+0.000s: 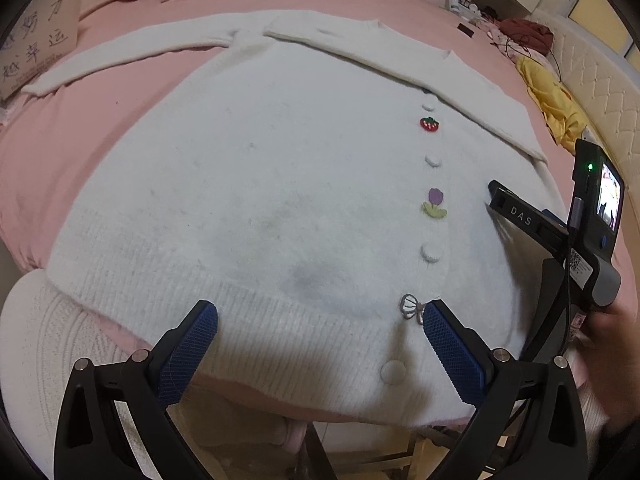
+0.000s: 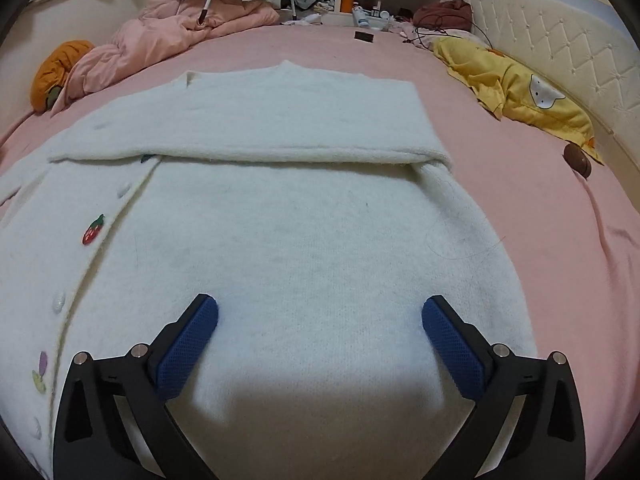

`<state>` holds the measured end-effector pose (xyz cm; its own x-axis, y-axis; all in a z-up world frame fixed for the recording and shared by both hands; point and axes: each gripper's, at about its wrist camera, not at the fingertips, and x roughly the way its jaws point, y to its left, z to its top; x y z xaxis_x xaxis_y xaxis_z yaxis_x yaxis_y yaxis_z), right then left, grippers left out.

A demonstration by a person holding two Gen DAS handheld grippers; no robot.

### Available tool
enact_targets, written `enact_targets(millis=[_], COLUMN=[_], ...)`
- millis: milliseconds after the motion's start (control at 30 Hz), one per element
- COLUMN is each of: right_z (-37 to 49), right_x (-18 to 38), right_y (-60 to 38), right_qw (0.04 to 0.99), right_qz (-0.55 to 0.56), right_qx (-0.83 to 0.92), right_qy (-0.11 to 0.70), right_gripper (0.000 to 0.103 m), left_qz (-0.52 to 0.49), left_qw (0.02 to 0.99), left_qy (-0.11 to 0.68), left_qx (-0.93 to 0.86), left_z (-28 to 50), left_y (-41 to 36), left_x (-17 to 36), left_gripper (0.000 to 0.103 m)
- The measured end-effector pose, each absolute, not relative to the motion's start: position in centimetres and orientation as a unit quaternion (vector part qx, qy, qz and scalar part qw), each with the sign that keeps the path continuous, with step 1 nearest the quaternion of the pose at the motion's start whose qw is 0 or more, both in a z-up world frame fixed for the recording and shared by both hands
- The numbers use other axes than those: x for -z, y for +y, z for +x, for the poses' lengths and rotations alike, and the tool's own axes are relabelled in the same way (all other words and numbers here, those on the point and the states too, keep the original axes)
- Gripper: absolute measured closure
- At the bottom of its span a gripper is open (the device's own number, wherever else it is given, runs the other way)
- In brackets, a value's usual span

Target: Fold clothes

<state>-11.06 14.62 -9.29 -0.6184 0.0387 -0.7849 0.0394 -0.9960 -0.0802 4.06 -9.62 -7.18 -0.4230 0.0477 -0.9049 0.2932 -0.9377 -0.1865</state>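
Cardigan [image 1: 256, 168], white fuzzy knit, spread flat on the pink bed [image 1: 60, 148].

Left wrist view: garment lies straight ahead of and below the left tool [image 1: 320, 316]; its long axis runs away from the tool, hem nearest, collar farthest. Button placket with the strawberry button [image 1: 429, 124] runs just right of the tool's line. One sleeve lies stretched out far ahead to the left. Left tool points steeply down over the ribbed hem, jaws apart, nothing between them. The right tool [image 1: 496, 196] sits to the right, over the cardigan's right side.

Right wrist view: right tool [image 2: 320, 316] hangs over the right front panel, jaws wide apart and empty. Folded sleeve [image 2: 248, 120] lies crosswise ahead. Side edge is just right of the tool, judged the nearer grasp.
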Motion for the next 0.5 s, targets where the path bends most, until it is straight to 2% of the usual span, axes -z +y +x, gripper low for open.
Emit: enact_targets(millis=[500], right_z=[-11.21], right_x=[9.25], right_y=[14.66], right_qw=[-0.004], right_qz=[0.438], right_qx=[0.898], right_qy=[0.045], right_gripper=[0.001], left_qz=[0.532], left_qw=[0.073], left_qy=[0.141], left_qx=[0.832], left_z=[3.77], left_y=[-8.82], left_x=[6.92], left_gripper=[0.000])
